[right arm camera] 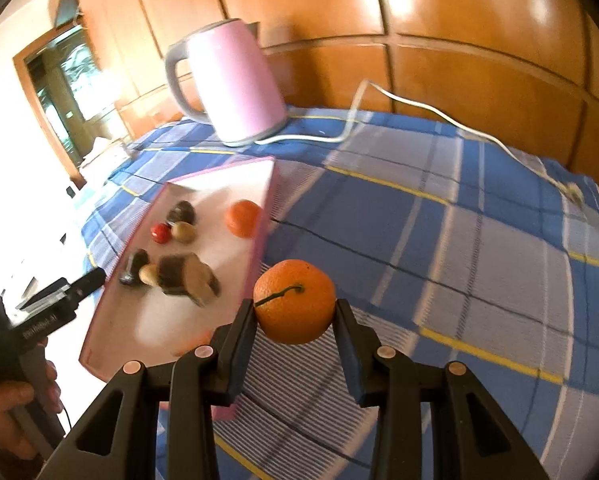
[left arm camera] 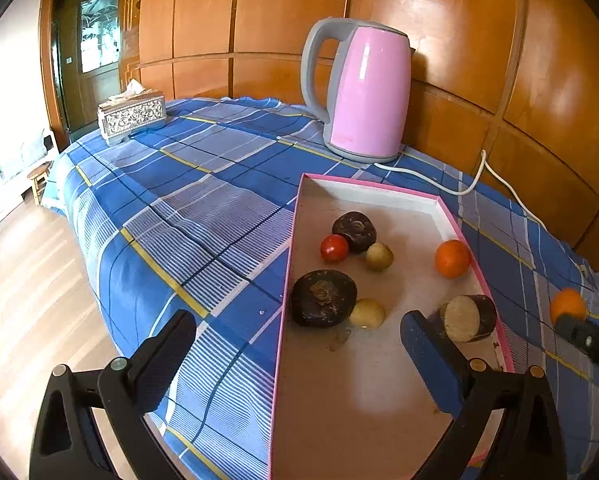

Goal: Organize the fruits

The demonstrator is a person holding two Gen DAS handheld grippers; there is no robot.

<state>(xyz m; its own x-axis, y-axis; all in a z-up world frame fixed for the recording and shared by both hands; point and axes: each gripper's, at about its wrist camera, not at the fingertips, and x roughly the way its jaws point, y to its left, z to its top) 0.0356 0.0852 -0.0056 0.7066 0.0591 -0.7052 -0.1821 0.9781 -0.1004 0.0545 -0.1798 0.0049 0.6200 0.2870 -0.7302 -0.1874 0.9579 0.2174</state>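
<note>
A pink-rimmed tray (left arm camera: 287, 264) (right arm camera: 255, 240) lies on the blue plaid cloth. It holds two dark round fruits (left arm camera: 323, 298) (left arm camera: 354, 231), a small red fruit (left arm camera: 334, 248), two small yellowish fruits (left arm camera: 379, 256) (left arm camera: 367, 313), an orange (left arm camera: 452, 258) (right arm camera: 242, 218) and a dark cut piece (left arm camera: 465, 317) (right arm camera: 187, 278). My left gripper (left arm camera: 299, 336) is open and empty over the tray's near end. My right gripper (right arm camera: 295, 312) is shut on a second orange (right arm camera: 295, 300), above the cloth just right of the tray. That orange (left arm camera: 567, 305) also shows at the right of the left wrist view.
A pink kettle (left arm camera: 363, 92) (right arm camera: 227, 84) stands behind the tray by the wooden wall, its white cord (left arm camera: 471, 184) (right arm camera: 419, 108) trailing right. A tissue box (left arm camera: 131, 116) sits at the far left corner. The table edge drops to the wood floor (left arm camera: 27, 280) on the left.
</note>
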